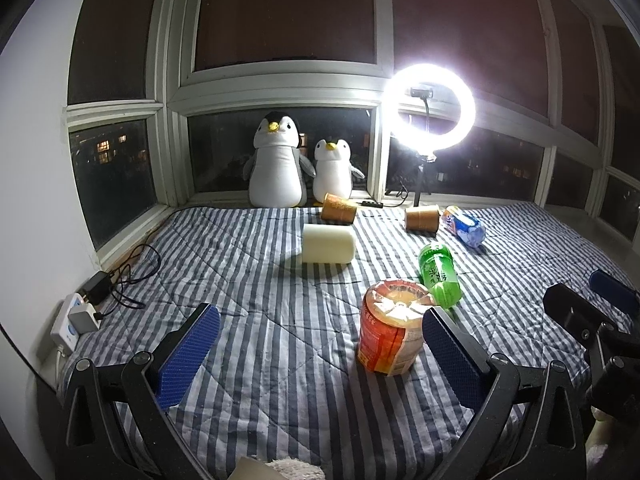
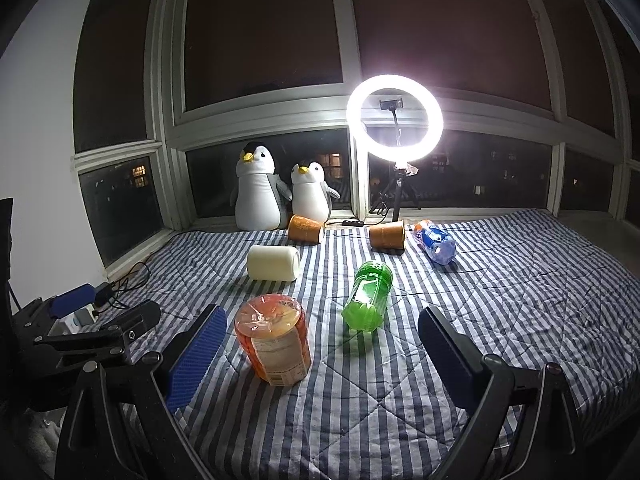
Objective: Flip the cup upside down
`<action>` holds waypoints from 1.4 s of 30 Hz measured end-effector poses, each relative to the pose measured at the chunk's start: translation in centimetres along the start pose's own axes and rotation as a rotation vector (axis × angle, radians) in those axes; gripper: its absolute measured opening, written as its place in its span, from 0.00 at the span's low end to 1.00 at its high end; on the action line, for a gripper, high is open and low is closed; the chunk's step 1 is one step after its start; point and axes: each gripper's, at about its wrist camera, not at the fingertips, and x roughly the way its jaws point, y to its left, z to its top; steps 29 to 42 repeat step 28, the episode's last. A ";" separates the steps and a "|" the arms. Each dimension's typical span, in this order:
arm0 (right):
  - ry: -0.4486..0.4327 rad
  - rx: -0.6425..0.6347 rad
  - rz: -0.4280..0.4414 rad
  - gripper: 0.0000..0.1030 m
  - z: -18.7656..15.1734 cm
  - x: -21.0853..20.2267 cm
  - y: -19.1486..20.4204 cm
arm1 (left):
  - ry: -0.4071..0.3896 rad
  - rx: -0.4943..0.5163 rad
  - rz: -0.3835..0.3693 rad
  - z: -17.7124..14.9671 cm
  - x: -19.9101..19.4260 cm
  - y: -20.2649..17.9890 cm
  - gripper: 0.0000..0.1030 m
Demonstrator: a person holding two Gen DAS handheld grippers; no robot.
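An orange plastic-wrapped cup stands on the striped blanket, its flat wrapped end facing up. It also shows in the right wrist view. My left gripper is open and empty; the cup stands just inside its right finger, apart from the pads. My right gripper is open and empty, with the cup near its left finger. Each gripper shows at the edge of the other's view.
A green bottle lies just behind the cup. A cream cylinder, two brown paper cups and a blue bottle lie farther back. Two plush penguins, a ring light, and a power strip at left.
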 end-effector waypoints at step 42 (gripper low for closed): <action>0.008 0.011 -0.008 0.93 -0.4 0.2 -0.4 | 0.015 0.004 -0.016 0.0 0.8 -0.1 1.00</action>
